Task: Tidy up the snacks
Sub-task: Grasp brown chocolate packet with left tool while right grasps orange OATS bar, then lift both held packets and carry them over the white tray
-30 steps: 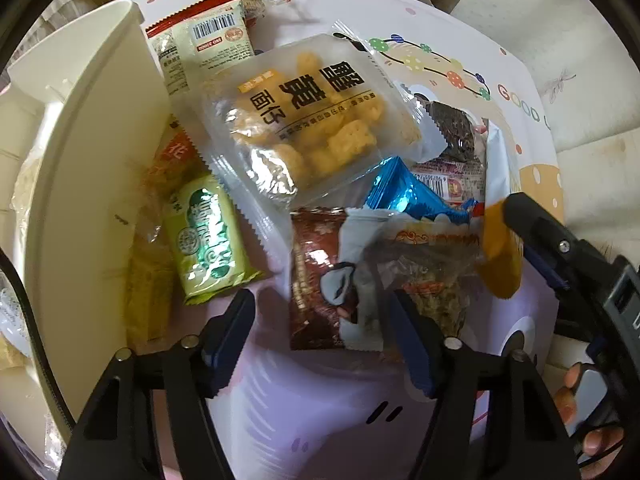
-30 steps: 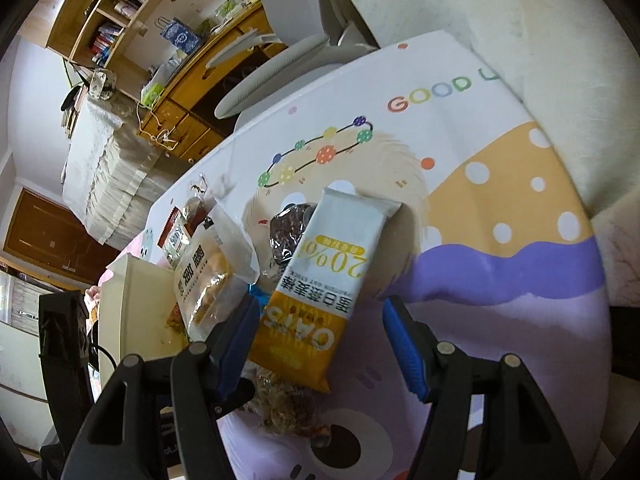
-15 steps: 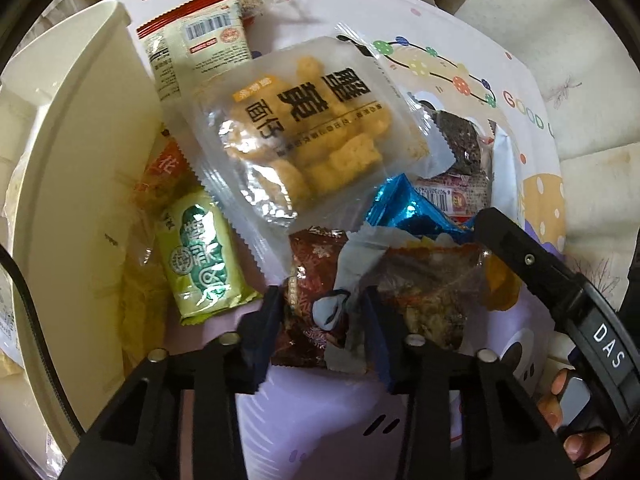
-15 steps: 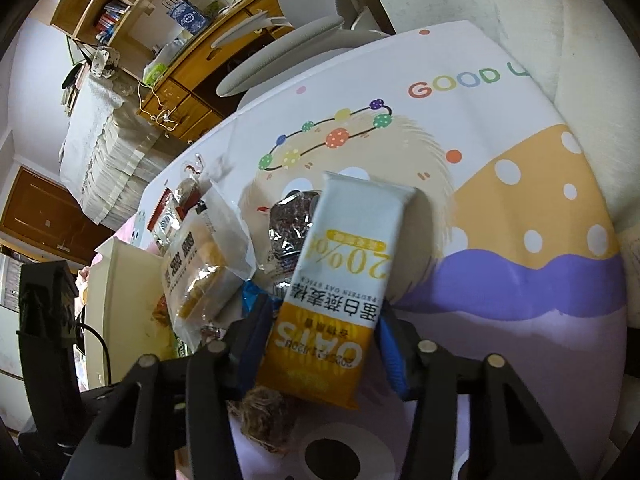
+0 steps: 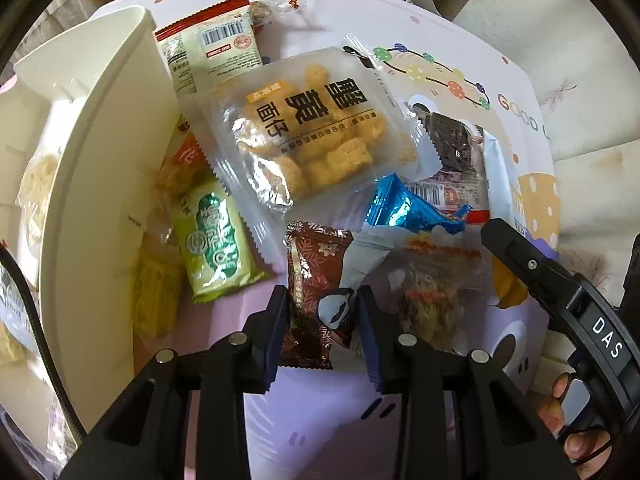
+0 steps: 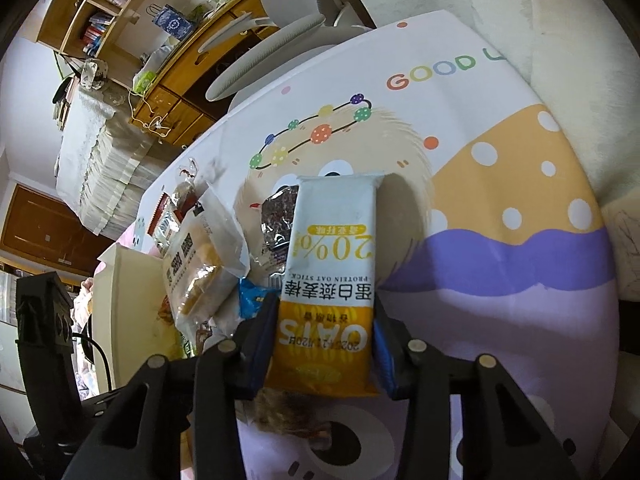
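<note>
- Left gripper is pinching the brown snack packet at its near end, fingers pressing both sides; packet is lying on the tablecloth at the near edge of the pile.
- Right gripper is clamping the oat bar across its orange lower end; bar is sitting on the tablecloth at the pile's right edge.
- Handling guess: both are looking light, with crinkly film wrappers, slippery. Brown packet is soft and already buckling in the pinch; gripping the body is safer than the seam. Oat bar is looking stiffer but probably snappable, so a mid-width grip is fine.
- Further out: green packet, blue foil packet, big clear bag of yellow puffs overlapping neighbours.
- Left view is showing the white bin beside the pile, some snacks inside, plus the hand on the other tool.
- Right view is showing only the bin's corner, but adds the chair and shelves beyond.
</note>
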Motion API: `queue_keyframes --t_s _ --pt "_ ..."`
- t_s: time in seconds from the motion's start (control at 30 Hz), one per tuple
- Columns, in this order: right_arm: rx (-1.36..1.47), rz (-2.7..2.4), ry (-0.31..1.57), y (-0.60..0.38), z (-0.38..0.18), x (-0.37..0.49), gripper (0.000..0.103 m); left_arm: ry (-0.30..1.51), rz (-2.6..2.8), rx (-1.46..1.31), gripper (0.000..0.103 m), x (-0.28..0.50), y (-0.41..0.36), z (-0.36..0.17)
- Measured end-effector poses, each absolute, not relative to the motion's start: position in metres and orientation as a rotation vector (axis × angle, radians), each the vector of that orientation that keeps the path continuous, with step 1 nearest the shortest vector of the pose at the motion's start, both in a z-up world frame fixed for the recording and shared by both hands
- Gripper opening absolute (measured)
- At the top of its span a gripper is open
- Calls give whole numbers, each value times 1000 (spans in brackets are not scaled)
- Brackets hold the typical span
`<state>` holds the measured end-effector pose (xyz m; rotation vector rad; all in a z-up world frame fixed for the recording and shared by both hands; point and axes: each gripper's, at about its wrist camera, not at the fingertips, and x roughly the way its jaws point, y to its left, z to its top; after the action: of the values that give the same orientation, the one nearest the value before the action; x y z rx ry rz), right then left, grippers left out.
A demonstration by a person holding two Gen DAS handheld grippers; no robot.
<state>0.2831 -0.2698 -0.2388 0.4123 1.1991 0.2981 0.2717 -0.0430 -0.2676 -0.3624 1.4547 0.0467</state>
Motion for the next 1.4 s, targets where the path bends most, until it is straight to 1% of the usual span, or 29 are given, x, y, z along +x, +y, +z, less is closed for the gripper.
queue_keyframes --t_s 0.4,0.73,0.83,1.1,1.4 --pt "432 320 1183 -271 -203 256 42 1427 31 -355 33 237 -27 -228" --pt "483 375 1192 -252 -181 229 42 1396 -1 -343 33 209 -10 -191" --pt "472 386 1183 -243 -173 221 42 1391 -16 -368 33 202 1 -176" --pt "492 392 1137 -218 -152 195 42 1345 -77 -324 33 191 33 -129" --pt "487 379 1066 -177 -126 162 42 1295 -153 -266 33 169 74 -95"
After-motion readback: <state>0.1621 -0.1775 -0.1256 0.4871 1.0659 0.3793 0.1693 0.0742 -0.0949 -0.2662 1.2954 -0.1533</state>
